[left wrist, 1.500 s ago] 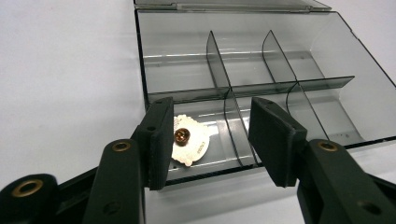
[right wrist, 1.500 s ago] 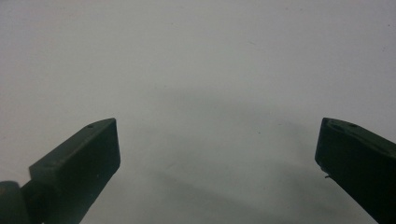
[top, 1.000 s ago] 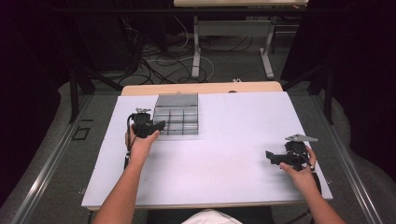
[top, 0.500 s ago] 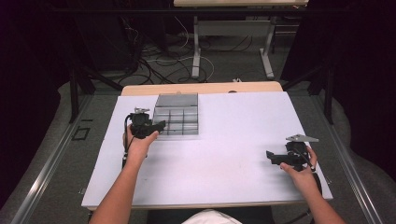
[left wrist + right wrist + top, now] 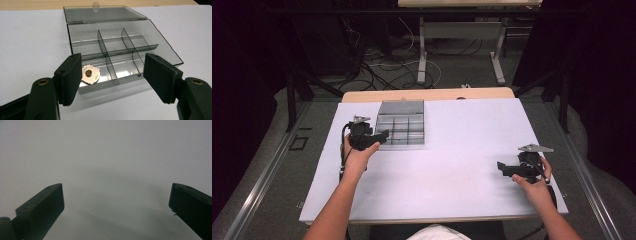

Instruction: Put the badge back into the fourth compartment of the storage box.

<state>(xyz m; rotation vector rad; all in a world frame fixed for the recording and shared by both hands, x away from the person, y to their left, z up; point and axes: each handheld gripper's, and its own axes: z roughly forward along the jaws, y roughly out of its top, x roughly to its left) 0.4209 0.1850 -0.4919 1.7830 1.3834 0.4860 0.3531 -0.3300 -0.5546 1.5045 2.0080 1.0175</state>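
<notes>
Left gripper: our left gripper (image 5: pixel 112 75) hangs with its jaws spread wide and nothing between them, at the near left corner of the compartment box (image 5: pixel 120 50); in the high view the left gripper (image 5: pixel 379 137) sits at the box's left front edge.

Right gripper: our right gripper (image 5: pixel 116 205) is likewise wide open and empty, pointed at bare white tabletop (image 5: pixel 105 152); from above the right gripper (image 5: pixel 507 169) rests near the right front of the tabletop (image 5: pixel 462 150), well apart from the box.

What has changed: across the last second we see almost nothing move; both hands sit where they sat, and the left gripper has shifted only slightly at the box edge.

What that means: we judge this a pause at the box, with the left gripper empty just above the compartment that holds the part, either fresh from dropping it there or about to pick it.

Task's thing: one small round flat part (image 5: pixel 89 75), pale with a dark brassy centre, lies in the near left compartment, just beside our left jaw.

Count of boxes: one clear grey box (image 5: pixel 402 125), its lid (image 5: pixel 100 13) folded open and lying flat behind it.

Count of compartments: six, in two rows of three; five look empty.

Count of grippers: two, both open.
</notes>
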